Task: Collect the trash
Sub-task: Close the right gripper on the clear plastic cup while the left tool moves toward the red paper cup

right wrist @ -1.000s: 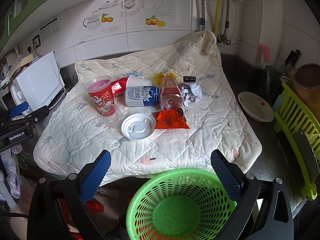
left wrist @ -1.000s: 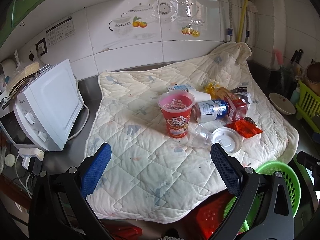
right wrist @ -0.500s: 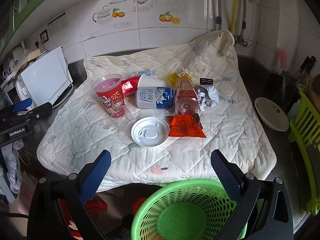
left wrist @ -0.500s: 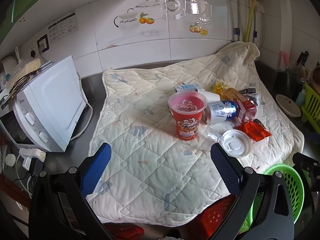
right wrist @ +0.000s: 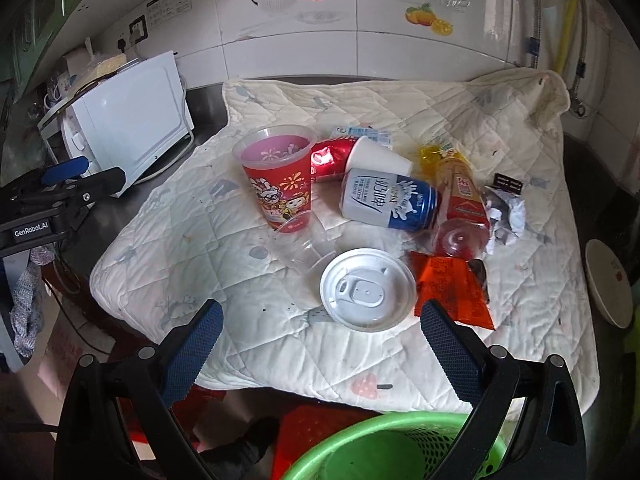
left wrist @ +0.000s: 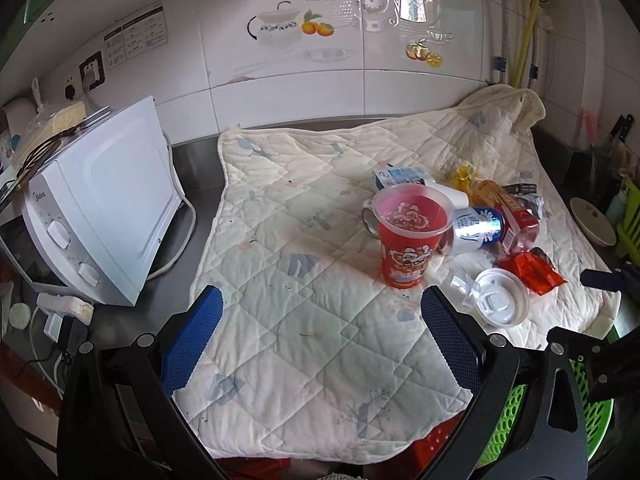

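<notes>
A pile of trash lies on a quilted cream cloth [right wrist: 200,240]: an upright red printed cup [right wrist: 280,184] [left wrist: 408,240], a blue and white can [right wrist: 390,200] on its side, a white plastic lid [right wrist: 366,294] [left wrist: 500,302], a clear cup [right wrist: 302,252], an orange wrapper [right wrist: 450,292], a red-labelled bottle [right wrist: 460,204] and crumpled paper [right wrist: 506,216]. A green basket [right wrist: 396,448] [left wrist: 576,412] sits below the cloth's near edge. My right gripper [right wrist: 318,344] is open, just short of the lid. My left gripper [left wrist: 318,336] is open over bare cloth, left of the red cup.
A white microwave [left wrist: 100,208] stands left of the cloth on the steel counter. A white bowl [right wrist: 608,284] and a yellow-green rack [left wrist: 630,220] are at the right. A tiled wall runs behind. Something red [right wrist: 320,424] sits under the counter edge.
Both grippers have moved forward toward the pile, so the trash looks larger. The right one has come over the basket toward the lid. Nothing was picked up.
</notes>
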`<state>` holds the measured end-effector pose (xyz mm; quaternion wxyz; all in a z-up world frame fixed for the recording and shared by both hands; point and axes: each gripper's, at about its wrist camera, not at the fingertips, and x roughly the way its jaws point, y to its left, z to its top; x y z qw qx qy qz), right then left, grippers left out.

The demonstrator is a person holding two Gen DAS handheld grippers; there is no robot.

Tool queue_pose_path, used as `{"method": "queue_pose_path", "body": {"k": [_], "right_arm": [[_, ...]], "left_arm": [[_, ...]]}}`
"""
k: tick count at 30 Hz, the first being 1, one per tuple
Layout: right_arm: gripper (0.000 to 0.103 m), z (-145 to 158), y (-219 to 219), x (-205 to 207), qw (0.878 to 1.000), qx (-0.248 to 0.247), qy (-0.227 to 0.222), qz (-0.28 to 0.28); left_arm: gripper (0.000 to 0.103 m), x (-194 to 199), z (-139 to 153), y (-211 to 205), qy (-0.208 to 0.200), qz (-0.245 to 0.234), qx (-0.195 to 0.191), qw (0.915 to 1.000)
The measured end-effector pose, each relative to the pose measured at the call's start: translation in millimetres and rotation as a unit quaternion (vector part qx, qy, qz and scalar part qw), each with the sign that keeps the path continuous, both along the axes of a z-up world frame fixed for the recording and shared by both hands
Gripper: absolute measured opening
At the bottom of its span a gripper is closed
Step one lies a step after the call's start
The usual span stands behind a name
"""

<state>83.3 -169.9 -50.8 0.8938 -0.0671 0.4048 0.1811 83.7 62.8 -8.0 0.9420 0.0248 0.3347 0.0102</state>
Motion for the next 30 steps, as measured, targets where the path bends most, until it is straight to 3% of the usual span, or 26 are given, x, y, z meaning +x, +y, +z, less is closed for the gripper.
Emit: {"method": "queue_pose_path", "body": {"k": [6,20,30], "right_arm": [[0.095,-15.6,18.8,33.9,0.999,0.000,0.020,0.047],[0.083,-56.9,64.5,95.0,0.986,-0.079,0.044,0.142],[0.076,-81.3,78.4,119.8,0.977,-0.116,0.060,0.171]], "left_arm": [[0.098,11.8,-3.6,13.4,0.006,0.010,0.002,0.9999],[0.098,37.3,-21.0,30.7,0.026,0.021,0.000,0.9995],[0.097,51.5,-29.7,34.5,0.038,0.012,0.001,0.9992]]}}
